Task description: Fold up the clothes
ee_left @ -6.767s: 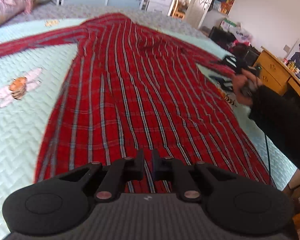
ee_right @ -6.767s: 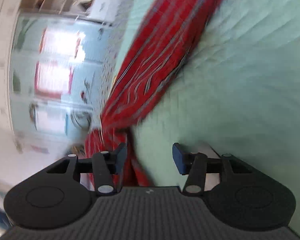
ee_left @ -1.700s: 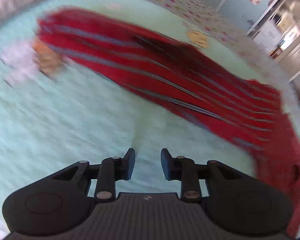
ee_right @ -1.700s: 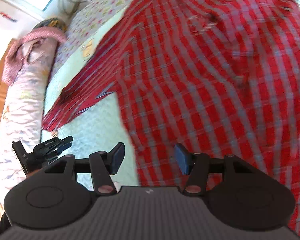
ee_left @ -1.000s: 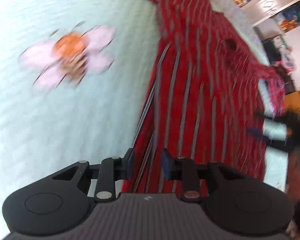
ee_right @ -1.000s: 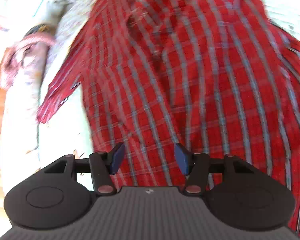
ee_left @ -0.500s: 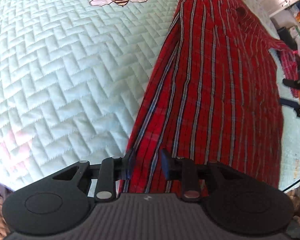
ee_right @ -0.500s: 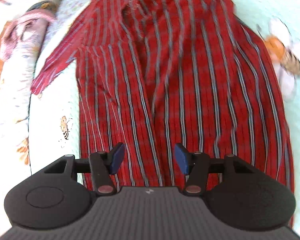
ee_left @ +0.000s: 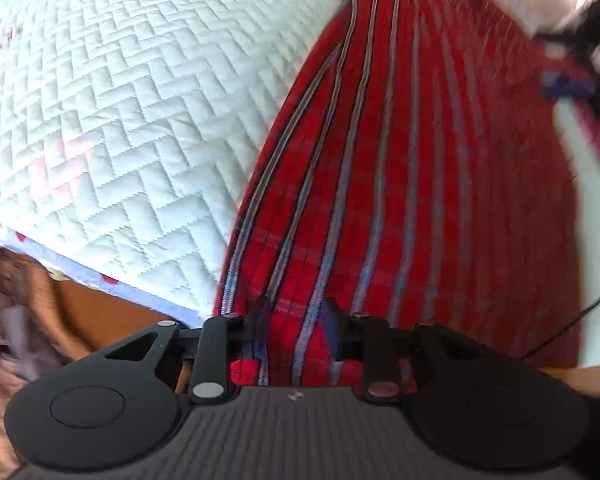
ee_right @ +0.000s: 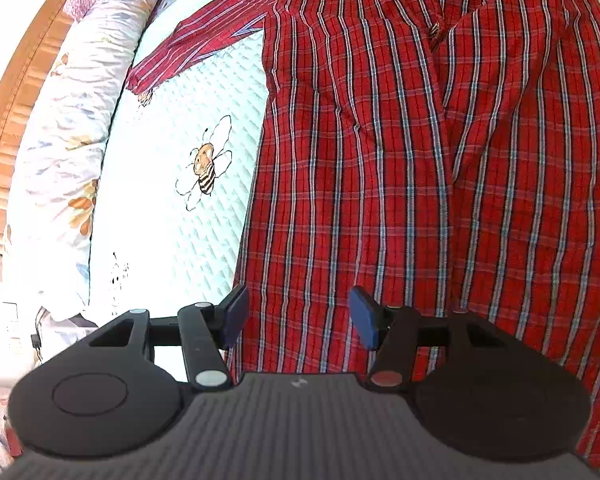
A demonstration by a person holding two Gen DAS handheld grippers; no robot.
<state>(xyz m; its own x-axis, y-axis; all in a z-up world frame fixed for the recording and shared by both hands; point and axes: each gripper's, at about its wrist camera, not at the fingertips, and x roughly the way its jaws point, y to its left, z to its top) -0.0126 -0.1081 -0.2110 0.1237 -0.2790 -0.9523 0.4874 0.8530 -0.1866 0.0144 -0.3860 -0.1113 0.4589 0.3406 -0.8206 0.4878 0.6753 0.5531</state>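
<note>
My left tongs (ee_left: pixel 294 320) straddle the red plaid shirt (ee_right: pixel 400 160) hem at the bed's edge, pads apart, not clamping. My right tongs (ee_right: pixel 298 318) gape above it; a bee print (ee_right: pixel 204 164) lies left on the quilt (ee_left: pixel 120 120).

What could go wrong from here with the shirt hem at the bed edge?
The left hand-held gripper straddles only a narrow bit of the red plaid shirt hem, jaws not visibly pinching; it may slip on lifting. The hem hangs at the quilt edge and could slide off. The right hand-held gripper is open above the fabric, so a one-sided lift may skew the fold.
</note>
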